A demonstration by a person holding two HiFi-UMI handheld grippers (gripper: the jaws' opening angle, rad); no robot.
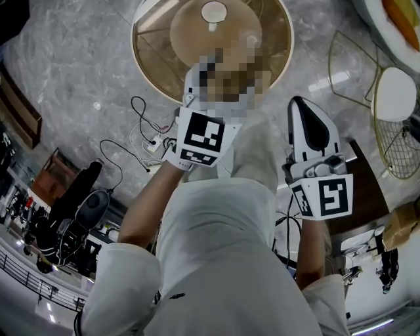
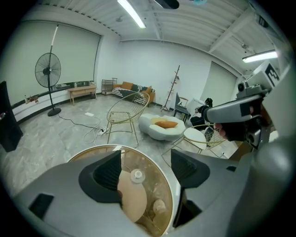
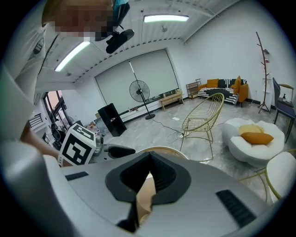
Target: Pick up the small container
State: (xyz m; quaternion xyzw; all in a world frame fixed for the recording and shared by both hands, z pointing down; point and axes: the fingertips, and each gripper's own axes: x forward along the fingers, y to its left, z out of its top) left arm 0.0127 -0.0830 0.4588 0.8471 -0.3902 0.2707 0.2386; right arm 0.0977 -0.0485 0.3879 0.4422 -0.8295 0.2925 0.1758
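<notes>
Since the left gripper (image 2: 145,164) hangs wide open above the table (image 1: 141,62), clear of the container (image 2: 136,175) on its wooden disc (image 2: 132,201), a skewed descent may knock that light container aside; the right gripper (image 3: 150,159), jaws together, cannot steady it.

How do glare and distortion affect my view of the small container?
Head view: small container sharp near the top edge, glare streaking the glass table. Left gripper view: fisheye-warped, container clear, framed by the open left hand-held gripper. Right gripper view: the shut right hand-held gripper blocks it.
</notes>
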